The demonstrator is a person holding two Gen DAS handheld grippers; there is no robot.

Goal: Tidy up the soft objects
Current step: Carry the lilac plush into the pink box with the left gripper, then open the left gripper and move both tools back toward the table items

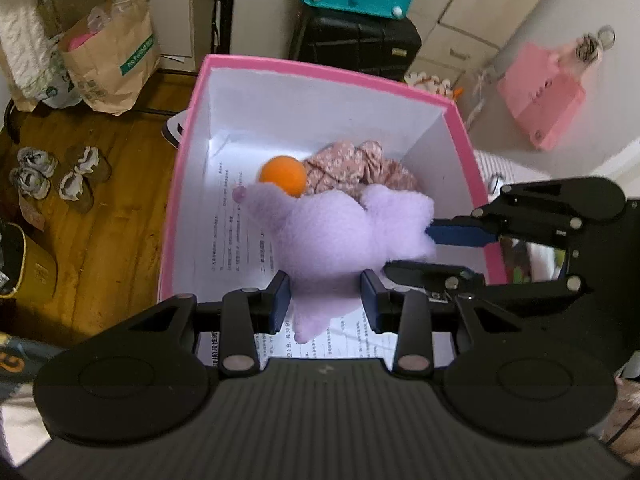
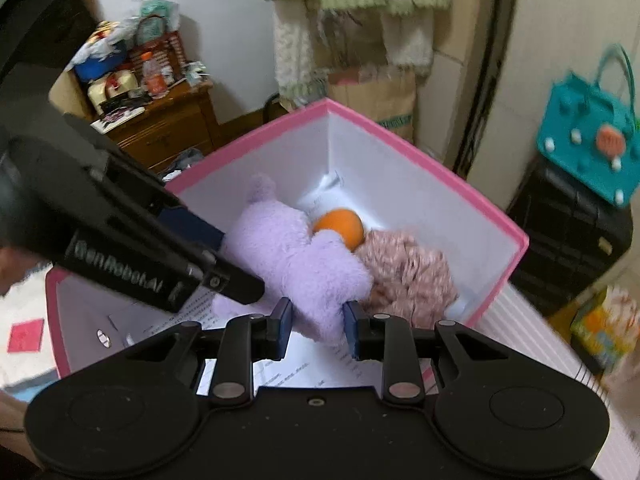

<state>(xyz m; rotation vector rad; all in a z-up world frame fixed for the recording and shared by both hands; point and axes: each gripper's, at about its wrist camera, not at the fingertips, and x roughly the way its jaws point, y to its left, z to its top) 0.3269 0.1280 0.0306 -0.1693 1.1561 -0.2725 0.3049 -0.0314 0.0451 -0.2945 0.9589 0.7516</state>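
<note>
A: What sits over the pink box (image 1: 182,184), going left to right?

B: In the left wrist view, printed paper (image 1: 236,232) lines the white inside. Then a smooth orange ball (image 1: 282,174), a crumpled floral cloth (image 1: 352,170) by the far right corner, and in front of both a fuzzy lilac plush toy (image 1: 328,236), rounded and lumpy.

A: Who has the plush?

B: Both. The left gripper (image 1: 326,300) has its jaws closed on the toy's lower part, blue pads pressing the fleece on either side. The right gripper (image 1: 416,252) comes in from the right and pinches the plush's right lobe.

A: And the other camera?

B: In the right wrist view the left gripper (image 2: 236,264) reaches in from the left, and the right gripper (image 2: 316,326) clamps a plush limb between its pads.

A: How does the toy lie?

B: Its long axis runs from the near edge towards the far left wall, ear end (image 2: 262,186) pointing away. It sits inside the box's rim, between the walls; I cannot tell if it rests on the paper.

A: Room to move?

B: Open paper on the left; ball and cloth crowd the right.
</note>
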